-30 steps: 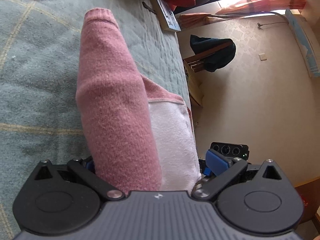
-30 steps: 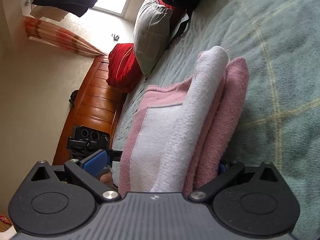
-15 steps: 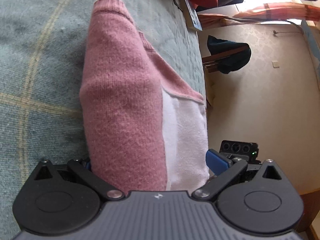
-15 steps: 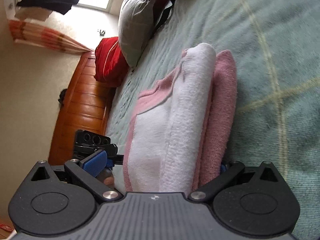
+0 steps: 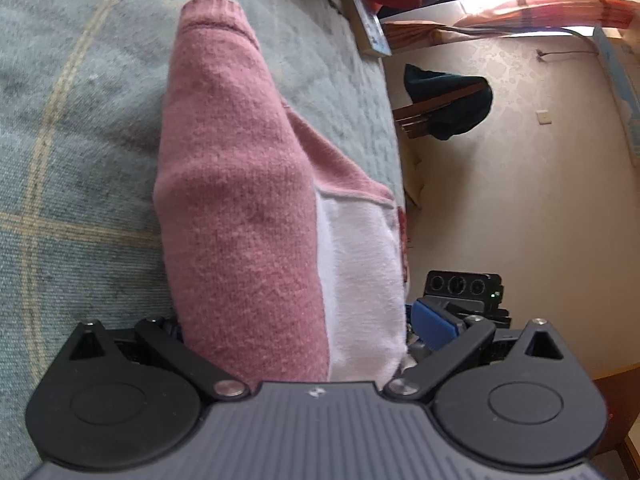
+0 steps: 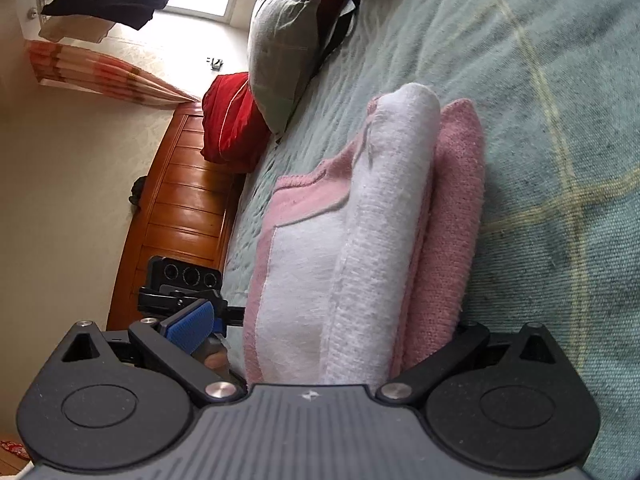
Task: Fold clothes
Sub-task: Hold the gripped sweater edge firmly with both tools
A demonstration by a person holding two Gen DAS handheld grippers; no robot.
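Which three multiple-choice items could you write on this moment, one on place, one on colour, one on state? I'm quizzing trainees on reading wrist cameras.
1. Where does the garment lie?
A. On a wooden floor
B. On the green checked bedspread
C. In a basket

2. Which colours does the garment show?
A. Pink and white
B. Blue and yellow
C. All black

3. How does the left gripper stand to the garment?
A. Far off, with nothing in it
B. Resting on the grey pillow
C. The folded garment fills the gap between its fingers

Answers:
1 B: the bedspread lies under the garment in both wrist views.
2 A: pink knit outside, a white panel beside it.
3 C: the cloth runs down between the linkage arms; the right gripper holds its end likewise.
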